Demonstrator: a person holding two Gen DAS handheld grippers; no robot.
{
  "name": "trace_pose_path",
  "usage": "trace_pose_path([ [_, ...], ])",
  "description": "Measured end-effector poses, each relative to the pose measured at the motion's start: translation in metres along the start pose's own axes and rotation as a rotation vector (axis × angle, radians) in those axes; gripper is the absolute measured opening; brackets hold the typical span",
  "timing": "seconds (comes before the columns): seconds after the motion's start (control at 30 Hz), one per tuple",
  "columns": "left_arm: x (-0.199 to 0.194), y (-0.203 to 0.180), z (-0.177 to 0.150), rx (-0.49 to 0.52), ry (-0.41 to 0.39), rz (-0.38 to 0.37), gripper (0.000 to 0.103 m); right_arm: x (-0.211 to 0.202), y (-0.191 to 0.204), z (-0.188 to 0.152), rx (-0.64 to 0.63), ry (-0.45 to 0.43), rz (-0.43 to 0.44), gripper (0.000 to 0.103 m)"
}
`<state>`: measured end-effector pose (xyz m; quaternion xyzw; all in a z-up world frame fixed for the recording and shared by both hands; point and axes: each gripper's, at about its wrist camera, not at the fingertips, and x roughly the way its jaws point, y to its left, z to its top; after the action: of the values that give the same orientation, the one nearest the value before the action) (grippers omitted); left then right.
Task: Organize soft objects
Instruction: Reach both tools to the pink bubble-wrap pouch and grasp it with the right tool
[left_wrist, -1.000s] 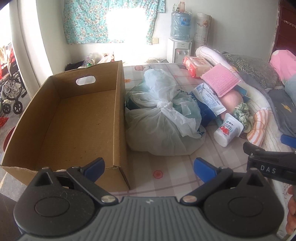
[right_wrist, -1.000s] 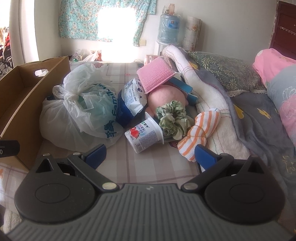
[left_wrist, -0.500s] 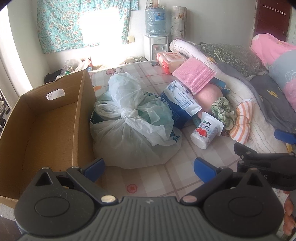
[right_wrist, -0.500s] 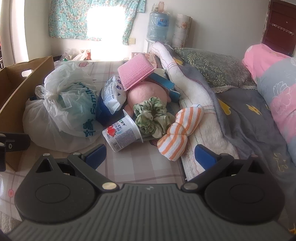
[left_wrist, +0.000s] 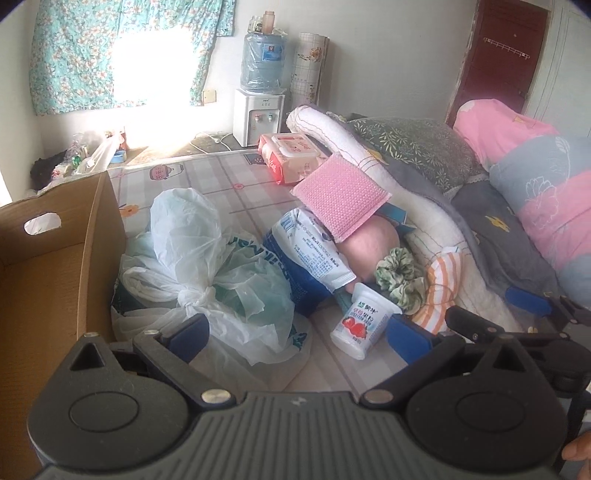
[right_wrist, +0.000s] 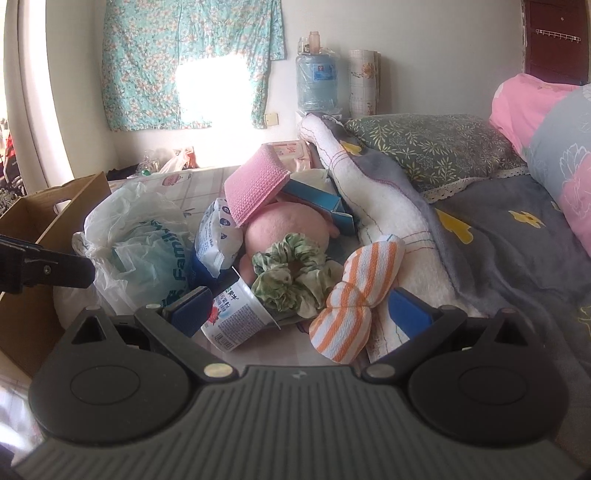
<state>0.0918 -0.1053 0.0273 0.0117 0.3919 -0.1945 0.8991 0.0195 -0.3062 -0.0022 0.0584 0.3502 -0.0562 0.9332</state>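
- The bed (left_wrist: 236, 177), under a checked sheet, carries everything; a grey blanket (right_wrist: 517, 258) and a leaf-print pillow (right_wrist: 424, 144) lie along its right side.
- An open cardboard box (left_wrist: 55, 280) stands at the left edge of the bed, nothing visible inside it.
- A knotted white plastic bag (left_wrist: 199, 258) sits just beside the box wall, touching it.
- To the right of the bag is the soft pile: a pink plush (right_wrist: 284, 229) with a pink knitted pad (right_wrist: 255, 188) leaning on top of it, and a blue-and-white pouch (left_wrist: 314, 247) between plush and bag.
- An orange-striped stuffed bow (right_wrist: 351, 295) rests against the white blanket edge, touching a green scrunchie (right_wrist: 288, 277) on its left.
- A strawberry yoghurt cup (left_wrist: 365, 321) lies tipped on its side in front of the scrunchie.
- Your left gripper (left_wrist: 299, 332) has its fingers spread apart and empty, over the bag's near edge and the cup.
- Your right gripper (right_wrist: 299, 314) likewise has its fingers released and holding nothing; cup, scrunchie and bow all show in the gap between them.
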Motion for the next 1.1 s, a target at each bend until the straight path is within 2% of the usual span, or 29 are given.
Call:
trace_pose_path([
  [0.23, 0.009, 0.001, 0.037, 0.015, -0.124, 0.025, 0.099, 0.017, -0.029, 0.044, 0.13, -0.087, 0.097, 0.102],
  [0.4, 0.029, 0.004, 0.059, -0.022, -0.18, -0.05, 0.096, 0.044, -0.042, 0.078, 0.161, -0.11, 0.183, 0.102],
  [0.5, 0.048, 0.002, 0.068, -0.025, -0.155, -0.072, 0.085, 0.068, -0.044, 0.102, 0.147, -0.101, 0.234, 0.102],
  [0.57, 0.062, 0.0, 0.074, -0.037, -0.119, -0.081, 0.067, 0.085, -0.045, 0.117, 0.146, -0.097, 0.275, 0.1],
  [0.63, 0.076, -0.002, 0.078, -0.04, -0.081, -0.087, 0.059, 0.105, -0.045, 0.131, 0.145, -0.08, 0.313, 0.095],
  [0.73, 0.094, -0.004, 0.081, -0.041, -0.043, -0.08, 0.047, 0.138, -0.041, 0.145, 0.149, -0.031, 0.367, 0.079],
  [0.83, 0.106, -0.006, 0.081, -0.038, -0.022, -0.094, 0.045, 0.171, -0.034, 0.148, 0.14, 0.045, 0.383, 0.058],
  [0.9, 0.112, -0.009, 0.08, -0.03, -0.008, -0.099, 0.045, 0.189, -0.032, 0.142, 0.13, 0.093, 0.38, 0.032],
  [0.93, 0.115, -0.011, 0.079, -0.027, 0.0, -0.105, 0.045, 0.195, -0.033, 0.138, 0.138, 0.113, 0.377, 0.026],
  [1.0, 0.119, -0.011, 0.078, -0.031, 0.008, -0.121, 0.047, 0.2, -0.041, 0.132, 0.178, 0.126, 0.401, 0.025],
  [1.1, 0.127, -0.009, 0.08, -0.069, 0.035, -0.141, 0.063, 0.198, -0.054, 0.123, 0.24, 0.135, 0.439, 0.024],
])
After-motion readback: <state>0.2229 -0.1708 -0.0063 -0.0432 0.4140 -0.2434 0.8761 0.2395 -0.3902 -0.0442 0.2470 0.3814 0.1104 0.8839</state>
